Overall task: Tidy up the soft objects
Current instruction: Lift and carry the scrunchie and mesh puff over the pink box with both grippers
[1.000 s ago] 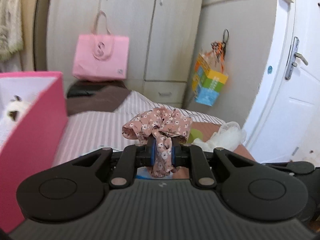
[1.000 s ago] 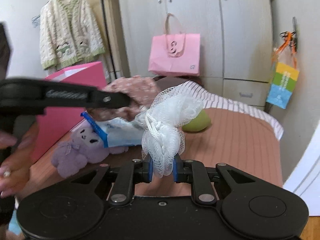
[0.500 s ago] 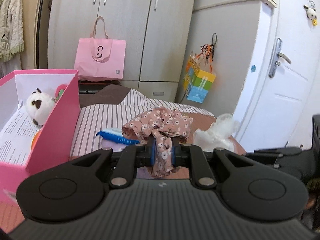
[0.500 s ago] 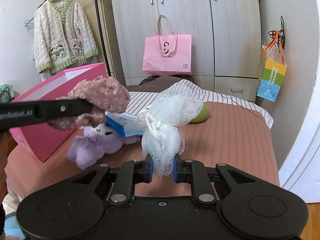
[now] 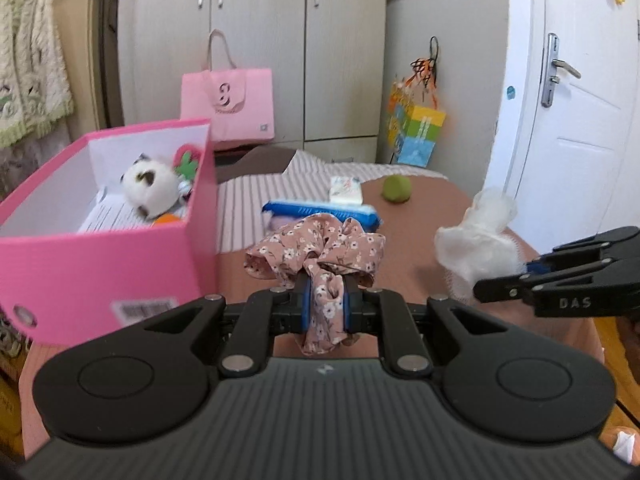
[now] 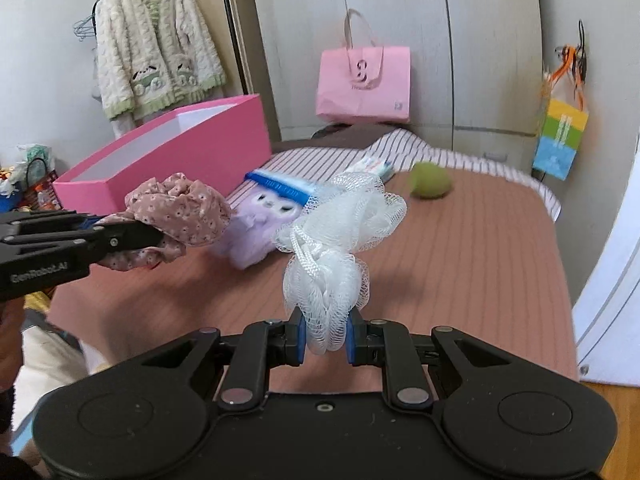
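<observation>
My left gripper [image 5: 325,300] is shut on a floral pink scrunchie [image 5: 320,250], held in the air to the right of the open pink box [image 5: 100,276]; the scrunchie also shows in the right wrist view [image 6: 180,210]. My right gripper [image 6: 323,338] is shut on a white mesh bath pouf [image 6: 332,240], held above the brown bed cover; the pouf shows at the right in the left wrist view [image 5: 476,244]. The box holds a white plush toy [image 5: 150,186] and other soft items.
On the bed lie a purple plush toy [image 6: 260,224], a blue-edged wipes pack [image 5: 320,210], a small packet [image 5: 346,190] and a green ball [image 6: 432,180]. A pink tote [image 6: 364,80] stands by the wardrobe. A white door [image 5: 580,120] is at the right.
Both grippers have drawn back and up from the bed with their loads. The left view has swung left, so the box's inside now shows. The grips have not changed.
</observation>
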A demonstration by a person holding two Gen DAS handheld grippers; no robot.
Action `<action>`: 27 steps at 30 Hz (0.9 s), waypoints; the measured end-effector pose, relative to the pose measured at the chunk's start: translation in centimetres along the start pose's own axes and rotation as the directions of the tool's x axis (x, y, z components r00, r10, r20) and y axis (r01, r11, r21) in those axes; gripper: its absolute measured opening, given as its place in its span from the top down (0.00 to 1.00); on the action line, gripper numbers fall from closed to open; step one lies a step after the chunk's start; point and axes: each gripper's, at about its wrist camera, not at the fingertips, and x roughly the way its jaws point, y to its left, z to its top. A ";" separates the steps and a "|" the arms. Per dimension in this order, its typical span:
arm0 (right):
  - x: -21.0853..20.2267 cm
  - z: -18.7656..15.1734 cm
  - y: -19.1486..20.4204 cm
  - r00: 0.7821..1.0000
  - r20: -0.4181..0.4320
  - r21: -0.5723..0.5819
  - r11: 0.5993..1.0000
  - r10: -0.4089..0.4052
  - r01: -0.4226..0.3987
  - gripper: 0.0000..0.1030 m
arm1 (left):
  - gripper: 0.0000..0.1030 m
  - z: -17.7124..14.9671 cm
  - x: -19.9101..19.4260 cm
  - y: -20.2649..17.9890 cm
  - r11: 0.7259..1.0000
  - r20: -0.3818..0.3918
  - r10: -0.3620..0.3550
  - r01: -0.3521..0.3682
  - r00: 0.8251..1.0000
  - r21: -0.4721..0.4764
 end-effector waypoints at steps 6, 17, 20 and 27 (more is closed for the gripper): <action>-0.9 -0.4 2.2 0.999 -0.011 -0.033 0.999 0.031 -0.032 0.79 | 0.87 -1.2 -1.5 1.2 0.998 -0.057 0.055 -0.055 0.997 -0.002; -0.5 0.1 7.1 0.977 -0.089 -0.138 0.969 0.192 -0.203 0.79 | 0.87 -1.3 -4.9 5.3 0.993 -0.163 0.114 -0.116 0.980 -0.008; -0.6 0.5 8.6 0.963 -0.103 -0.165 0.951 0.248 -0.262 0.79 | 0.87 -0.7 -6.5 6.4 0.991 -0.156 0.129 -0.132 0.979 -0.008; -1.5 2.8 12.0 0.942 -0.083 -0.247 0.909 0.326 -0.337 0.79 | 0.87 1.9 -10.2 8.2 0.982 -0.050 0.190 -0.190 0.980 0.013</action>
